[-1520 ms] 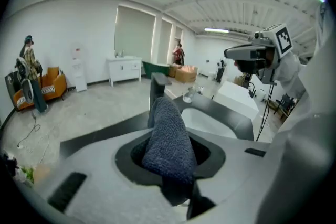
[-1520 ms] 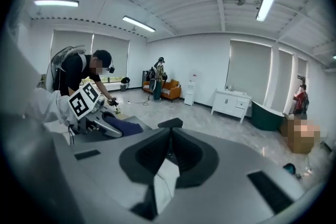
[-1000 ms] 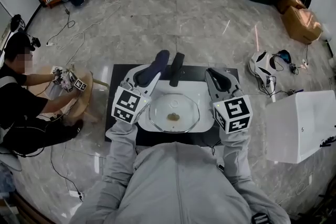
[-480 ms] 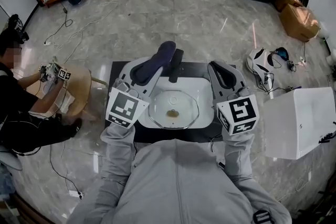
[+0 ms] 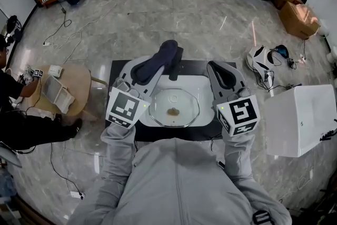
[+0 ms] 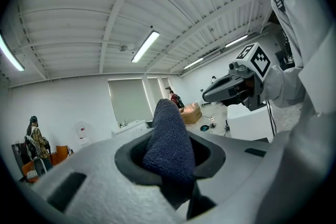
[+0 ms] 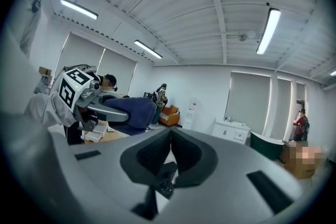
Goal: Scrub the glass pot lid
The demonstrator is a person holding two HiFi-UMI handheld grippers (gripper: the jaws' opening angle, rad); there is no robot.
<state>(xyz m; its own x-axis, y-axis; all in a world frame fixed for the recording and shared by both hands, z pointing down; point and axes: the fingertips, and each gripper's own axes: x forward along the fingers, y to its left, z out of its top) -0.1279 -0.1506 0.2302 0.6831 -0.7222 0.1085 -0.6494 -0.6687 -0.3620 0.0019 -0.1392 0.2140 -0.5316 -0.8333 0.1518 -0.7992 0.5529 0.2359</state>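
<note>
Risk, as I judge it: glass pot lid point(image 5: 174, 108) lies loose in the white basin point(image 5: 206, 91), so my left hand-held gripper point(image 5: 169, 56), clamped on the blue cloth point(image 6: 167, 144), could skid it; right hand-held gripper point(image 7: 170, 136) is closed, empty, bracing nothing.

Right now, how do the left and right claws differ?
Grip: the left claw is shut on a dark blue cloth; the right claw is shut on nothing.
Pose: in the head view the left claw angles inward toward the middle, while the right claw points roughly straight ahead.
Shared: both flank the sink, and neither touches the glass lid lying in it.
</note>
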